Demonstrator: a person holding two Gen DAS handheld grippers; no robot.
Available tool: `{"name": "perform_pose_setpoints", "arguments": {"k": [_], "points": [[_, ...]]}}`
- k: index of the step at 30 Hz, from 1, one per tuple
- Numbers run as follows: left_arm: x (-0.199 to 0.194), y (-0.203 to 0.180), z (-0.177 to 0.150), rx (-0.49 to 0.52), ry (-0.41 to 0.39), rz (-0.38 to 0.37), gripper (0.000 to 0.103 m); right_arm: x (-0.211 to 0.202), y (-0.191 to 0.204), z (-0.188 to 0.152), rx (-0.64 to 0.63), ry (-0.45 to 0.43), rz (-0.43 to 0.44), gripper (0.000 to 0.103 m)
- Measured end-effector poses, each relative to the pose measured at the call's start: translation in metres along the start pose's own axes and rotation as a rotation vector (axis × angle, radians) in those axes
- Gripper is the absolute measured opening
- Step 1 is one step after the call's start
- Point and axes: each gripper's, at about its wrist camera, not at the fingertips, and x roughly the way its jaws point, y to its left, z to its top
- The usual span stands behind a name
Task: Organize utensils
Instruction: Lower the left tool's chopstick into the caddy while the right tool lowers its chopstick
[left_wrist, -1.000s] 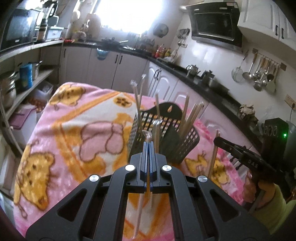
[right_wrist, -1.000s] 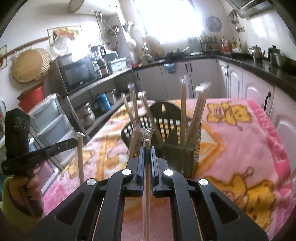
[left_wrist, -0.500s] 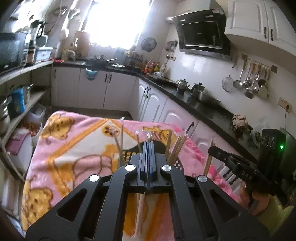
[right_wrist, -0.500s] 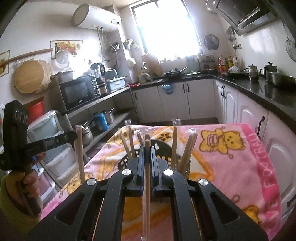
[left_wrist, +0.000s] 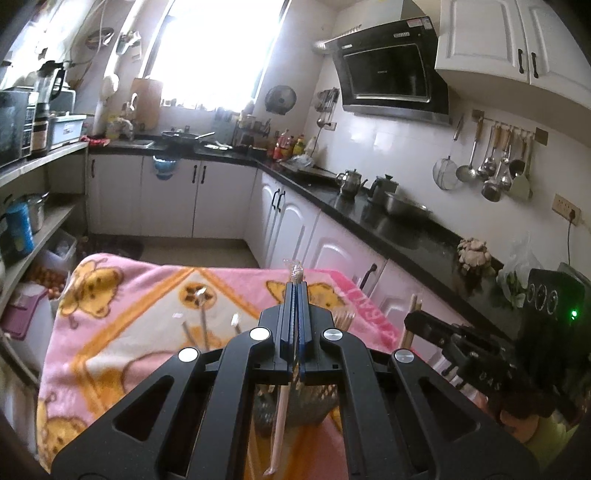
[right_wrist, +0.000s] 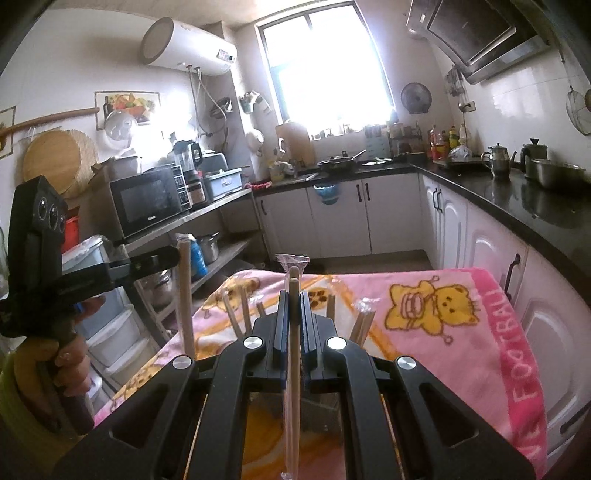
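While both tongs are closing tight on their loads, I am holding one wrapped chopstick in each, upright above the basket. My left tongs (left_wrist: 294, 295) are pinching a wrapped chopstick (left_wrist: 284, 398) whose top is poking out above the tips and whose lower end is hanging down between the arms. My right tongs (right_wrist: 294, 306) are gripping a second chopstick (right_wrist: 293, 354) in its clear sleeve the same way. The black mesh basket (left_wrist: 314, 402) is sitting on the pink blanket (right_wrist: 461, 332) covering the tabletop, mostly hidden beneath both tongs, with several chopsticks (right_wrist: 236, 314) already standing in it.

Risk assessment, as I am judging it:
- The plastic sleeves are looking slick, so a stick may be slipping through the grip if I am loosening too early.
- The standing chopsticks are leaning at odd angles; a descending stick may be catching on them.
- The basket is resting on soft cloth, so a sideways push may be tipping it.
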Motion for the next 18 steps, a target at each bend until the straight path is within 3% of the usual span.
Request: {"name": "perform_pose_setpoints", "arguments": {"k": [18], "points": [[0.052,0.0,0.025,-0.032,-0.115,0.029,0.0,0.015,-0.011,0.045,-0.01,-0.12,-0.027,0.006]]}}
